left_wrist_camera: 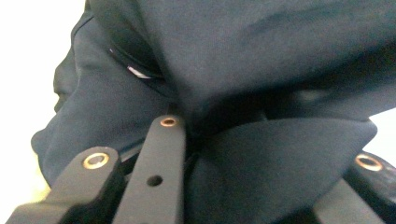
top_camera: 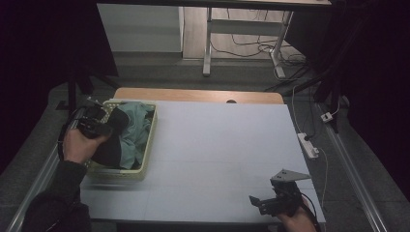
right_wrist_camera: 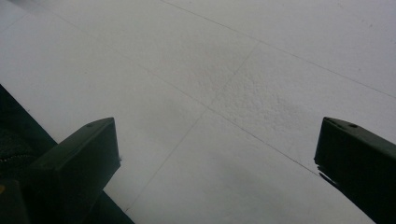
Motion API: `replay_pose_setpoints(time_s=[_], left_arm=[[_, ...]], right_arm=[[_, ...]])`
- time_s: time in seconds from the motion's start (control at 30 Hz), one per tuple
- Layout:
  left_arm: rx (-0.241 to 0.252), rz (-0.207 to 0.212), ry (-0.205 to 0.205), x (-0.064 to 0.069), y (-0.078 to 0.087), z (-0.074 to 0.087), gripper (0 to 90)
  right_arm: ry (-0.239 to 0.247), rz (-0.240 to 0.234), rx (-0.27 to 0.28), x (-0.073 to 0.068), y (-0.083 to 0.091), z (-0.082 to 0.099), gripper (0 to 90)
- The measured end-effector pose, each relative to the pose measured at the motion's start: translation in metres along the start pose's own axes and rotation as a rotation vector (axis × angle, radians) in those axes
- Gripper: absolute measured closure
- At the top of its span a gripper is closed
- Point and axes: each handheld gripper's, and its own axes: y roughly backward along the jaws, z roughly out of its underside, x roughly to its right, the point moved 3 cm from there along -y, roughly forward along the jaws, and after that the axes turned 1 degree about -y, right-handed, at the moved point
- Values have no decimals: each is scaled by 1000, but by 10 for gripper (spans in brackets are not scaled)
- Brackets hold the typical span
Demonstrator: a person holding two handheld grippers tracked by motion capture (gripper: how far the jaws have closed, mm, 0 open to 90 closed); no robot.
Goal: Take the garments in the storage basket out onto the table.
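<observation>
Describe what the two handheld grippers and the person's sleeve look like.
Both are black. The right gripper carries a grey three-cornered plate on top, and its jaws are flat blocky black bars. The left gripper has black linkage arms with brass-coloured rivets, seen in the left gripper view. The left forearm wears a dark sleeve.

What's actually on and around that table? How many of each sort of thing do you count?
Pale yellow plastic basket: 1
Cloth garments in the basket: 2, one dark navy, one teal green
Handheld black grippers: 2, left gripper, right gripper
White power strip on the floor: 1
Total: 6
</observation>
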Motion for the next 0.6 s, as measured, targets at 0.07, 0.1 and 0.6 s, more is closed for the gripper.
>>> replay_pose_setpoints(time_s=[0.07, 0.1, 0.6], left_arm=[[17, 11, -7, 2, 7, -4, 790], [24, 14, -17, 3, 11, -6, 790], [136, 72, -92, 31, 60, -48, 790]], right_arm=[[2, 0, 0, 0, 0, 0, 0], [1, 0, 0, 0, 0, 0, 0], [0, 2, 2, 0, 0, 0, 0]])
